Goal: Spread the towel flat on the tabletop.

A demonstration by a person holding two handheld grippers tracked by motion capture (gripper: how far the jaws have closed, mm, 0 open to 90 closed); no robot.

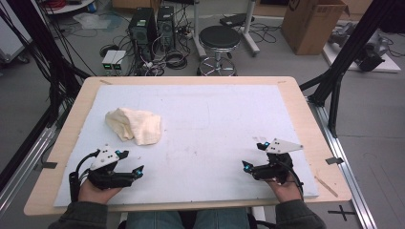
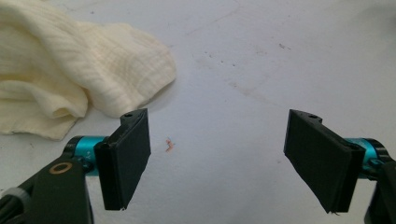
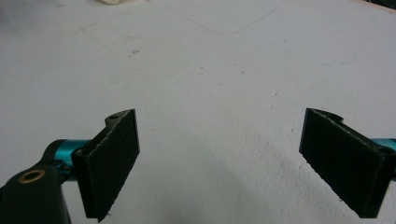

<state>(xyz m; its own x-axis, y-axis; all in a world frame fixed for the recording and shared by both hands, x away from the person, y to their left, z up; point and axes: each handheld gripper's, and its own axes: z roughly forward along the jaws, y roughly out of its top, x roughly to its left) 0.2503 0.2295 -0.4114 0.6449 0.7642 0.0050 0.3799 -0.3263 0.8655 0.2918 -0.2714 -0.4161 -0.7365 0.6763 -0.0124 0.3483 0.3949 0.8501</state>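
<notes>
Both grippers rest low over the white board (image 1: 205, 129) that covers the wooden table (image 1: 305, 114), one near each front corner, each held from behind by a hand. The left gripper (image 1: 133, 164) has its jaws spread wide with nothing between them; in the left gripper view (image 2: 217, 158) bare board shows in the gap, marked by one small reddish fleck (image 2: 169, 145) just inside the jaw at that view's left. A crumpled cream cloth (image 1: 134, 125) lies just beyond the left gripper's fingertips, offset toward that same jaw (its nearest fold almost reaches the jaw's tip in the left gripper view (image 2: 79, 74), though no contact shows). The right gripper (image 1: 253, 155) is likewise spread open and empty, and in the right gripper view (image 3: 219, 163) faintly scuffed board lies between and ahead of its fingers. From this gripper the cloth is well apart, a pale scrap at the top edge of its view (image 3: 112, 1). Beyond the table stands a black stool (image 1: 219, 39).
</notes>
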